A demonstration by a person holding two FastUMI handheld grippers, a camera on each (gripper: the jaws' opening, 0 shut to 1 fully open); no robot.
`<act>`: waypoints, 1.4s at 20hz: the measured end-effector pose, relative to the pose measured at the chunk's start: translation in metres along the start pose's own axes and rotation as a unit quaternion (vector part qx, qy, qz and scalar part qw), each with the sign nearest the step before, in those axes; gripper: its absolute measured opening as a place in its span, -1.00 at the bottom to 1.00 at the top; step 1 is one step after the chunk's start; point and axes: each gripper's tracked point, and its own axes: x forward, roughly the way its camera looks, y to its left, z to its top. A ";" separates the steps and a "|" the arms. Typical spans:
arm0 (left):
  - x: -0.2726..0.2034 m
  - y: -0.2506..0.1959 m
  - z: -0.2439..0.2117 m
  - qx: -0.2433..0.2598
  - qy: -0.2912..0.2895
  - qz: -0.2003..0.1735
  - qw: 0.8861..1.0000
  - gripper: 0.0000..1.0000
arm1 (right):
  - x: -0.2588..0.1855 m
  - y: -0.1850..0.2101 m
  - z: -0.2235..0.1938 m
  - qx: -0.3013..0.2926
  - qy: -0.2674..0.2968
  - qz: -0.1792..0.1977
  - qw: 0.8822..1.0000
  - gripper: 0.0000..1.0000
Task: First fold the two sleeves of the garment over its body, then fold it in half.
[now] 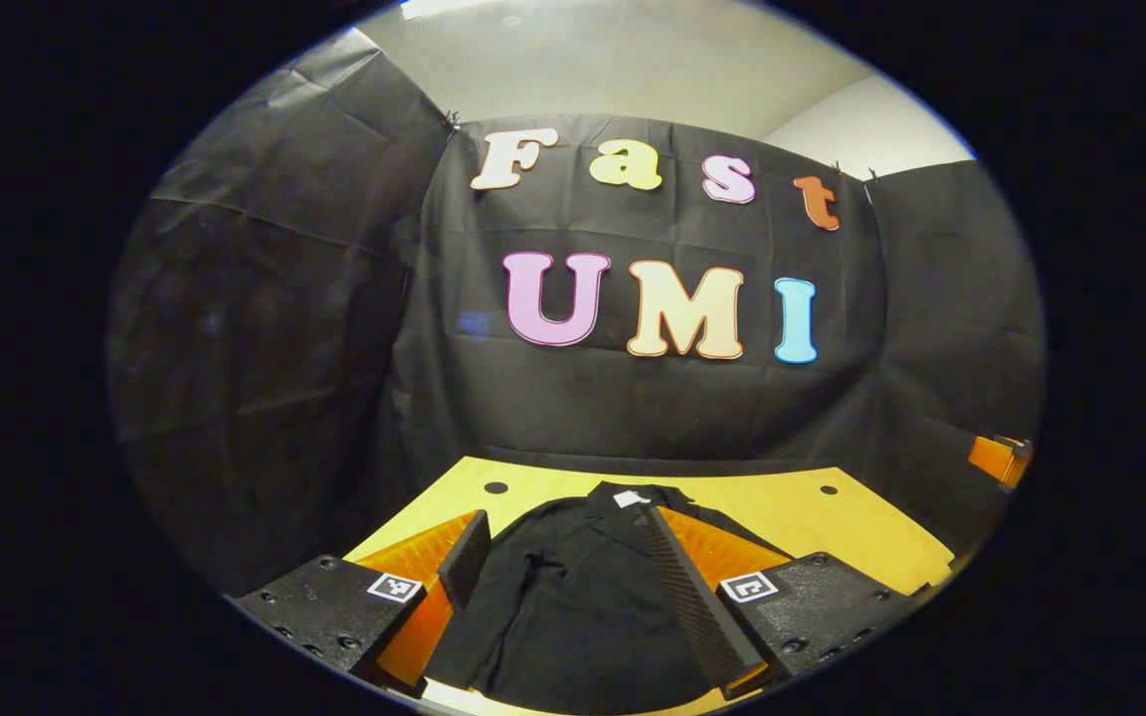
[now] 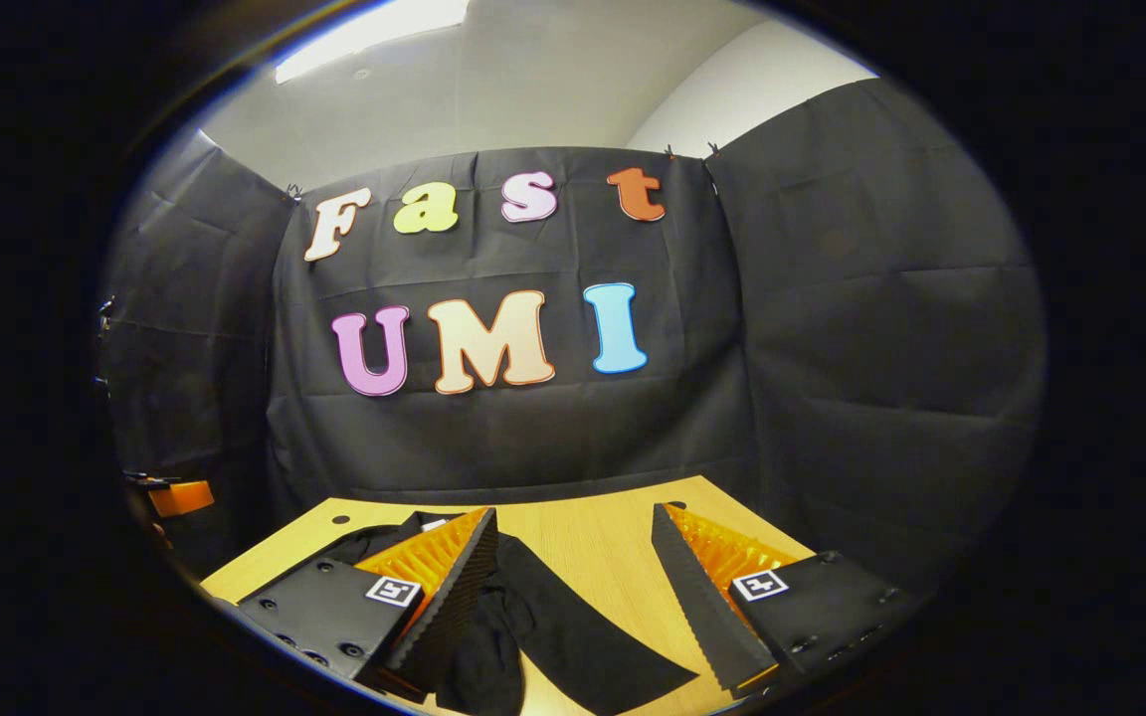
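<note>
- The booth was hung with black cloth on its walls, and a pale wooden counter point(image 1: 792, 517) ran along the foot of the back wall, with a plain ceiling above.
- A dark garment point(image 1: 573, 587) lay flat on the counter, its collar and a small white tag at the far end toward the wall, its body running back toward the cameras; the long axis thus lay roughly along the line of sight.
- In the left gripper view, the left gripper point(image 1: 583, 587) hung above the near part of the garment's body, with the cloth spread between and below its two fingers; I could not tell whether either finger touched the fabric.
- The left gripper's fingers stood wide apart and had hold of nothing.
- In the right gripper view, the right gripper point(image 2: 573, 597) looked over the counter with one sleeve point(image 2: 583, 636) stretched out diagonally across the bare wood between its fingers, the rest of the garment point(image 2: 404, 532) lying off to that view's left, partly behind the left-hand finger.
- The right gripper was likewise spread wide, with nothing gripped.
- Judging by this, the sleeves were not yet folded, and the right gripper seemed the nearer one to that spread sleeve, which would need lifting and carrying leftward over the body.
</note>
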 end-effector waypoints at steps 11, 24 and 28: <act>0.016 0.017 0.000 0.000 -0.002 -0.003 1.000 0.83 | 0.017 0.018 -0.006 -0.005 0.005 -0.006 1.000 0.90; 0.014 0.025 0.002 -0.009 -0.010 0.009 1.000 0.83 | 0.030 -0.035 -0.041 -0.038 0.030 -0.056 0.997 0.89; 0.005 0.042 -0.002 -0.003 -0.008 0.032 0.999 0.85 | 0.035 -0.054 -0.094 -0.028 0.078 -0.060 0.995 0.95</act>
